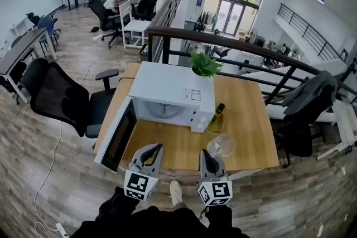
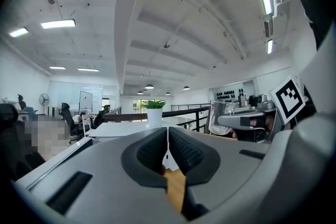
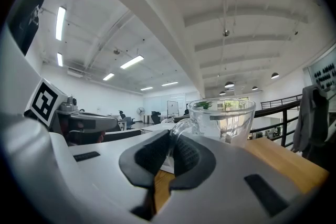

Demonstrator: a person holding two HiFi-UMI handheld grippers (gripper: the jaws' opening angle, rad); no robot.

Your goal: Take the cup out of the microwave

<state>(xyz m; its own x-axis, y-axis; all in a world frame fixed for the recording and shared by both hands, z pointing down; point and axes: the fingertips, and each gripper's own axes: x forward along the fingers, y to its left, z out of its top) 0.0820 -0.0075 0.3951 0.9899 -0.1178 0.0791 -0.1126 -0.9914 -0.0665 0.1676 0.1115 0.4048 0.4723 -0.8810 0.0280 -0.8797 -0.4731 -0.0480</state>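
Note:
A clear glass cup (image 1: 221,145) hangs over the front of the wooden table (image 1: 251,125), out of the white microwave (image 1: 170,92), whose door (image 1: 118,134) stands wide open to the left. My right gripper (image 1: 207,155) is shut on the cup's handle. In the right gripper view the cup (image 3: 223,118) stays upright just past the closed right gripper (image 3: 170,152), with the handle pinched between the pads. My left gripper (image 1: 153,149) hovers before the microwave's open cavity. Its pads meet with nothing between them in the left gripper view (image 2: 167,152).
A dark bottle (image 1: 216,117) stands by the microwave's front right corner and a potted plant (image 1: 204,66) sits on top of it. A black office chair (image 1: 61,95) is left of the table, a railing (image 1: 251,50) runs behind it, and a jacket-draped chair (image 1: 309,103) stands right.

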